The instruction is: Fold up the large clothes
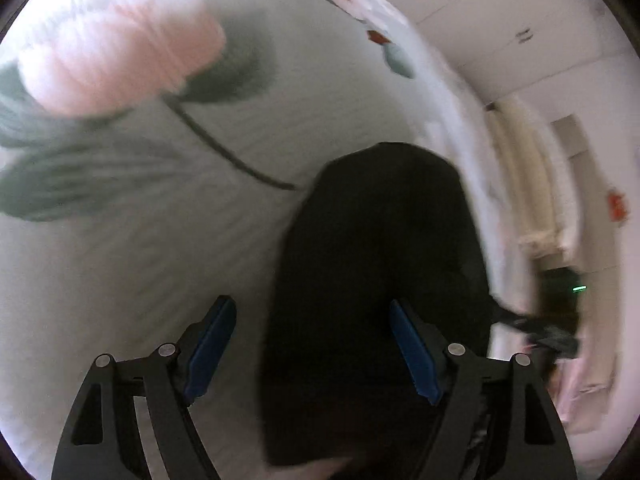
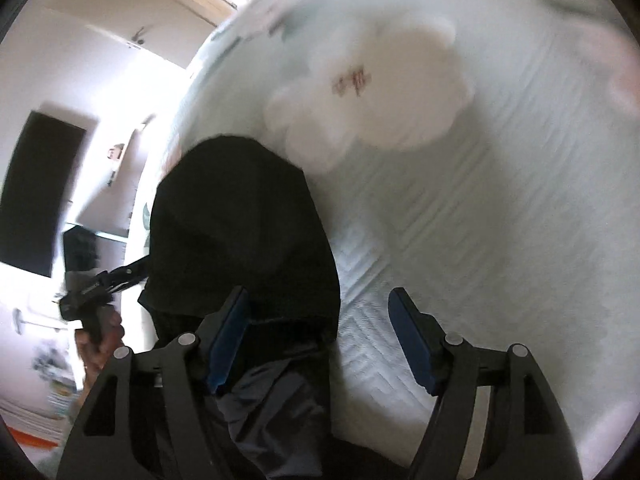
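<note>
A black garment (image 1: 372, 280) lies folded into a long narrow shape on a pale quilted bedspread (image 1: 140, 240) with large flower prints. My left gripper (image 1: 312, 344) is open above it, its blue pads (image 1: 212, 352) wide apart, nothing held. The garment also shows in the right wrist view (image 2: 240, 232), left of centre. My right gripper (image 2: 320, 336) is open and empty over the garment's right edge and the bedspread (image 2: 480, 200). The other gripper's body (image 2: 100, 284) shows at the left, in a hand.
The bed's edge runs beside the garment; beyond it are white walls and cupboards (image 1: 520, 40). A dark screen (image 2: 40, 192) hangs on the wall in the right wrist view. Both views are blurred by motion.
</note>
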Tool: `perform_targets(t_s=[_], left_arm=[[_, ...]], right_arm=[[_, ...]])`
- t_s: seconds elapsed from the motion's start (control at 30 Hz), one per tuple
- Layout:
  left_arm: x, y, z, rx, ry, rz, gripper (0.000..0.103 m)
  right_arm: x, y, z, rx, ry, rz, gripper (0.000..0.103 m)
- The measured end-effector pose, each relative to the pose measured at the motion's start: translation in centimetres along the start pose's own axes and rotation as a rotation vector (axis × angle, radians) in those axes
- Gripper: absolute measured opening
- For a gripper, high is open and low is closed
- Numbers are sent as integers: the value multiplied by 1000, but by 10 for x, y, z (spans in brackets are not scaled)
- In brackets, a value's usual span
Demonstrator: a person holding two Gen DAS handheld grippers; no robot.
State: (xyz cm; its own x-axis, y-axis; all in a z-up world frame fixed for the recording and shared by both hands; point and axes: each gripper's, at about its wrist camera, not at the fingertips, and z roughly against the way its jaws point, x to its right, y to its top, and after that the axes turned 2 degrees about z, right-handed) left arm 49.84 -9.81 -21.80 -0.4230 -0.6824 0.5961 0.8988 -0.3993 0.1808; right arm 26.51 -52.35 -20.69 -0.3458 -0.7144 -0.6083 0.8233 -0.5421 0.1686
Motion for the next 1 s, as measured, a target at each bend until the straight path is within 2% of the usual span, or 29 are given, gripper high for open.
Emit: perform_targets(t_s=[0.03, 0.07, 0.1, 0.13, 0.17, 0.23, 0.27, 0.3, 0.4, 0.43, 0.5, 0.57, 0.63, 0.73, 0.77, 0.83, 0.9, 0.93, 1.0], left_arm=[[1, 1, 0, 11, -13, -3, 79], [4, 1, 0, 25, -18, -6, 75], [7, 1, 0, 32, -16, -14, 51], [11, -2, -2, 26, -14, -27, 38], [18, -5, -1, 46, 22, -48, 36], [34, -11, 5, 88, 71, -111, 17], [44, -16, 14, 108, 82, -146, 15], [54, -24, 25, 130, 83, -178, 13], [88, -55, 64, 197, 101, -290, 11], [95, -59, 77, 214, 105, -313, 11], [119, -89, 113, 268, 106, -375, 11], [130, -117, 147, 308, 92, -408, 11], [141, -151, 176, 339, 74, -444, 11], [150, -228, 222, 369, 69, -534, 12], [152, -250, 229, 360, 76, -562, 12], [149, -304, 236, 280, 93, -627, 17], [138, -342, 226, 198, 161, -643, 20], [121, -365, 213, 124, 223, -614, 21], [91, -385, 193, 34, 291, -540, 19]], right_arm=[[1, 1, -6, -5, 38, -4, 68], [0, 2, -11, -13, 76, -13, 54], [-2, 2, -20, -29, 108, -31, 49], [-5, 0, -22, -28, 103, -36, 48], [-8, -2, -23, -21, 92, -27, 44], [-21, -8, -12, 6, 60, 32, 33], [-26, -11, -7, 17, 52, 52, 25], [-32, -14, 2, 28, 49, 71, 24], [-62, -31, 44, 92, 19, 162, 19], [-76, -40, 61, 120, 6, 204, 18], [-100, -65, 94, 170, -27, 283, 18], [-117, -96, 124, 215, -48, 349, 18], [-132, -140, 159, 274, -68, 423, 18], [-139, -209, 201, 354, -117, 513, 18], [-138, -228, 210, 370, -137, 526, 18], [-131, -273, 218, 398, -233, 545, 22], [-112, -304, 213, 369, -360, 525, 25], [-101, -311, 209, 343, -391, 498, 26], [-73, -325, 199, 286, -439, 409, 28]])
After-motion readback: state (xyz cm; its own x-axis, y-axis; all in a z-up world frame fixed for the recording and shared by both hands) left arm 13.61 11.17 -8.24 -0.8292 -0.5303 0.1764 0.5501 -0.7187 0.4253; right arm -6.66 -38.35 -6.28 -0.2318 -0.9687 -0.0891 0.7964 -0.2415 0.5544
